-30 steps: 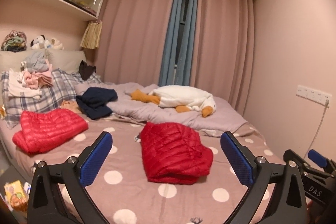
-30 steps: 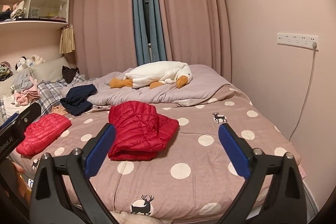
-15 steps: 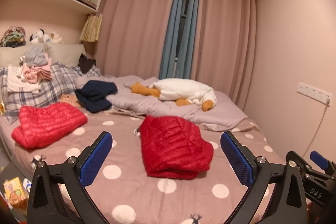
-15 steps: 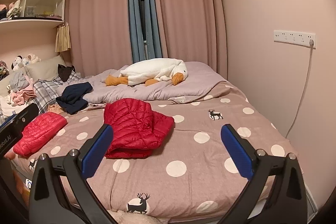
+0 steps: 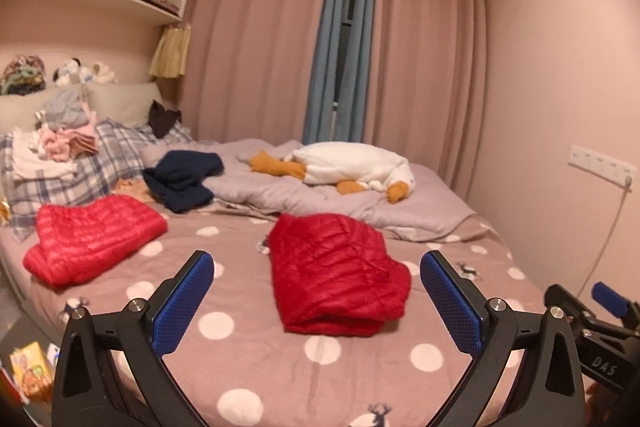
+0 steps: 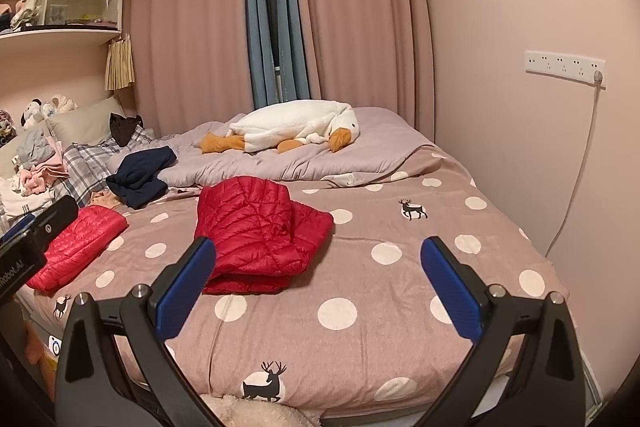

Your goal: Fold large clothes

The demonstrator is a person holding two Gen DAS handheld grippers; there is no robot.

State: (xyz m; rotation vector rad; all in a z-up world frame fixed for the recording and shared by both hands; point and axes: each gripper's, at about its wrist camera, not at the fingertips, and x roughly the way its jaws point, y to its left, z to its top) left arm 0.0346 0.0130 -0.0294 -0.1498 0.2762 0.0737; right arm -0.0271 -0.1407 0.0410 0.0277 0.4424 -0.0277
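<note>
Both handles are cut off below. The folded red quilted puffer jacket (image 5: 336, 267) lies on the polka-dot bedspread (image 6: 400, 287), at 12 o'clock between the left gripper (image 5: 316, 301)'s spread, empty jaws and at 11 o'clock of the right gripper (image 6: 318, 291), likewise agape.

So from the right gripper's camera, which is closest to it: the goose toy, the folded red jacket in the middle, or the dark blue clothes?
1. Folded red jacket, mid-bed, just ahead.
2. Dark blue clothes, farther back, left.
3. Goose toy, farthest, near the curtains.
</note>
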